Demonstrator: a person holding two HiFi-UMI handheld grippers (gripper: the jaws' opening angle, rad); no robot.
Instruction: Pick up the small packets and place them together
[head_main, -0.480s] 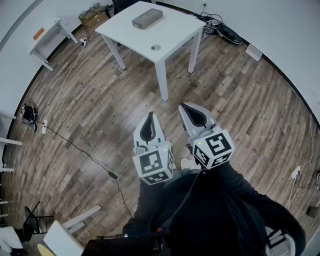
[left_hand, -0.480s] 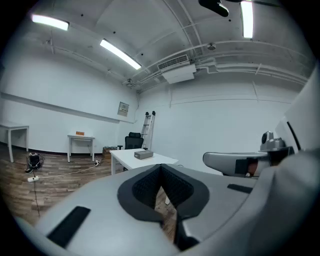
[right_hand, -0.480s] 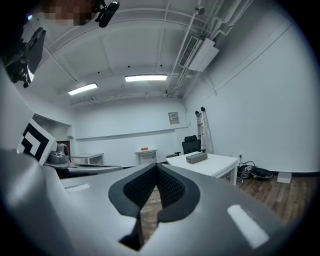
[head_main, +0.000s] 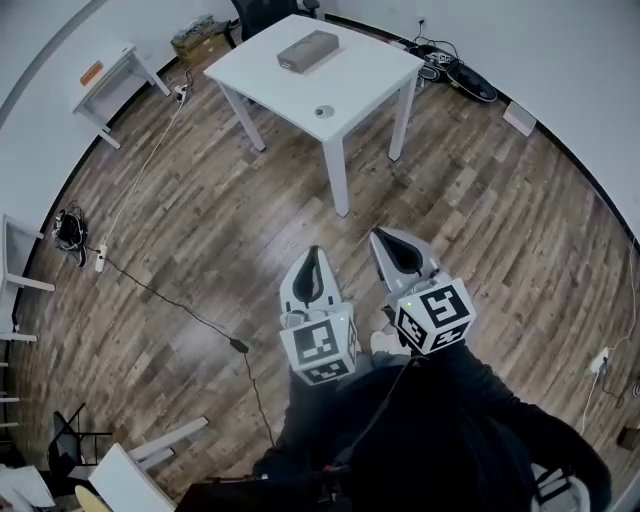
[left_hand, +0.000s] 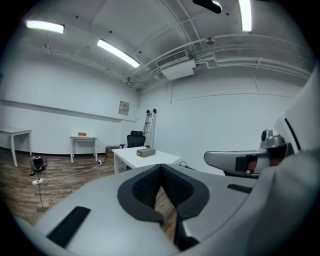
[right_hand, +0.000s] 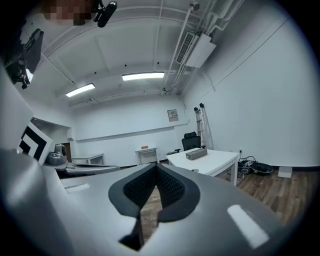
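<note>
- Packets: can't spot any rn. Nothing packet-like on the floor (head_main: 200, 220). The only stuff on the white table (head_main: 365, 75) is a flat grey box (head_main: 308, 50) and a small round thing (head_main: 323, 111) near the front edge. My guess is they're on or in that box, but it's too small to tell.
- Left gripper (head_main: 313, 255): jaws clenched together w/ nothing between them, just floorboards showing thru the slit behind the tips.
- Right gripper (head_main: 383, 240): same deal, pinched closed and empty.
- Both are held out in front of the person, side by side, about level, aimed twd the table. They're well apart from it, w/ bare wood floor in between.
- Step imo: the approach, pre-pick. Nothing grasped and nothing grouped, so the task is basically at zero.
- Next move calls for walking up till the tabletop is in reach, then actually locating the packets. Prob means checking the box first.
- After that, one gripper's jaws have to open before coming down on the first packet. Shut tips would only shove it around.
- Small flat packets prob need a low, shallow pinch at an edge.
- Cable (head_main: 170, 305) on the floor runs off to the left, not really in the walking line.
</note>
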